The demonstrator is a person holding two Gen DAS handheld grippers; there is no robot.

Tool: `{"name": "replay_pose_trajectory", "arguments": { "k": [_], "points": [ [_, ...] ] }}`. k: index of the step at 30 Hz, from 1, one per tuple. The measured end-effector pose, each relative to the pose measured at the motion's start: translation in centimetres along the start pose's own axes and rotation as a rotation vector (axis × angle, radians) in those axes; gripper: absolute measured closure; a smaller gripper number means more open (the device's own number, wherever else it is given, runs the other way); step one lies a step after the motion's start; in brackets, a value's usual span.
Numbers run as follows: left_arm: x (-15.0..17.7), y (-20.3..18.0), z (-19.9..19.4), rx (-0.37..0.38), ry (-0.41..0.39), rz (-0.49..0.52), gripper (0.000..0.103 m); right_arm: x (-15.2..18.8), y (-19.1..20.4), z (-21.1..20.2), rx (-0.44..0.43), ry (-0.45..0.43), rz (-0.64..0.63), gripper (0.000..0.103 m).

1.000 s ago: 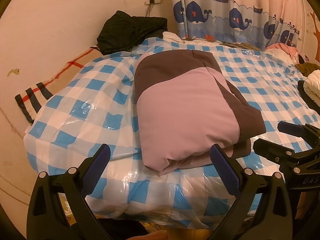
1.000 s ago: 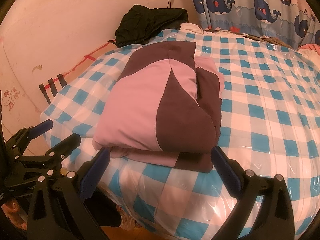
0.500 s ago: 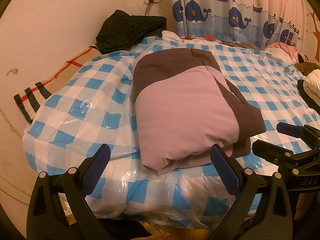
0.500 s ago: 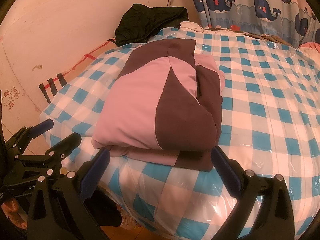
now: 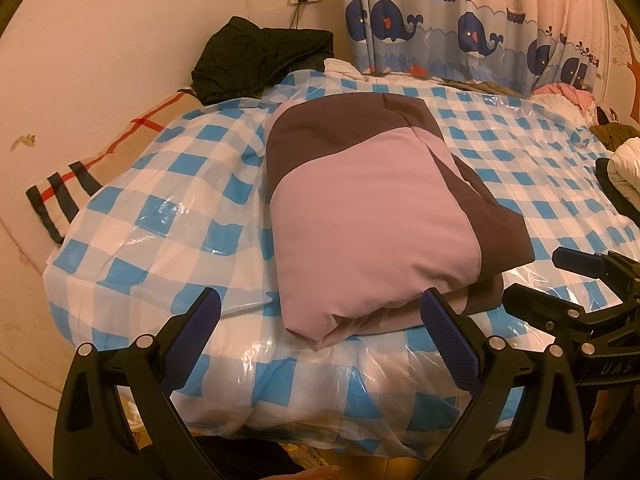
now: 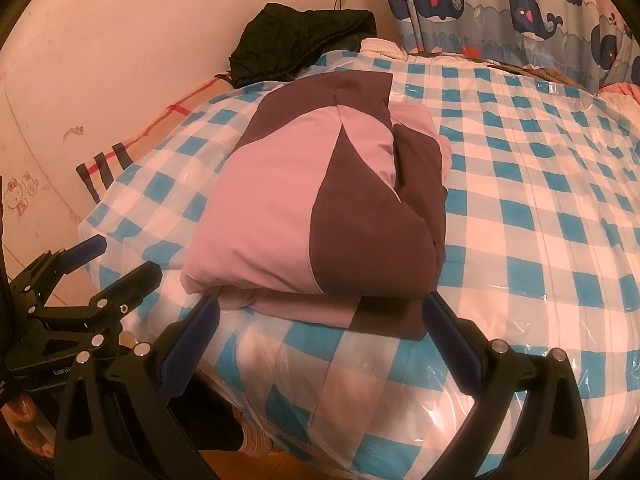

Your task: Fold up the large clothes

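A folded pink and dark brown padded garment [image 5: 372,216] [image 6: 312,208] lies on the bed, near its front edge. My left gripper [image 5: 320,332] hovers open just short of the garment's near edge, nothing between its fingers. My right gripper [image 6: 320,332] is also open and empty, level with the garment's front fold. Each gripper shows in the other's view: the right gripper [image 5: 560,280] at the right side, the left gripper [image 6: 104,264] at the left side.
The bed carries a blue and white checked cover [image 5: 160,216] [image 6: 540,208] under clear plastic. A black garment [image 5: 256,60] [image 6: 300,36] is heaped at the headboard wall. More clothes [image 5: 624,160] lie at the right edge. A whale curtain [image 5: 460,28] hangs behind.
Both grippers have drawn back very slightly from the bed, still open. The folded garment has not moved.
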State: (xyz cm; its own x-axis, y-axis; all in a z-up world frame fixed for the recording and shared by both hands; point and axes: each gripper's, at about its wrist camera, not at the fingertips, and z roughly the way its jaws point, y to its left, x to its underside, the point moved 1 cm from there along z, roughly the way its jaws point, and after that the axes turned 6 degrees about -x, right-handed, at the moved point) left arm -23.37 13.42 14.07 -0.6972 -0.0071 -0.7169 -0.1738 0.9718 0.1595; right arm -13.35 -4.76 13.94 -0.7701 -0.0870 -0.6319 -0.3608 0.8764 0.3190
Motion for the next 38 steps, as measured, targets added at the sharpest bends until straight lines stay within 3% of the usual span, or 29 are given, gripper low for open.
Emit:
{"name": "replay_pose_trajectory", "arguments": {
  "k": [18, 23, 26, 33, 38],
  "points": [
    [0.3, -0.3, 1.7, 0.013, 0.029, 0.006, 0.007, 2.6, 0.9, -0.2, -0.011, 0.030, 0.015, 0.007],
    [-0.2, -0.2, 2.1, 0.055, 0.007, -0.004, 0.007, 3.4, 1.3, -0.9, -0.026, 0.037, 0.029, 0.007],
    [-0.5, -0.1, 1.8, 0.054, -0.017, -0.003, 0.007, 2.7, 0.8, -1.0, -0.025, 0.042, 0.035, 0.007],
    [-1.0, -0.4, 2.8, 0.052, 0.041, 0.012, 0.007, 1.3, -0.6, -1.7, -0.032, 0.026, 0.053, 0.007],
    [-1.2, -0.9, 2.3, 0.055, 0.037, 0.032, 0.007, -0.1, -2.3, -1.7, -0.035, 0.018, 0.060, 0.007]
  ]
}}
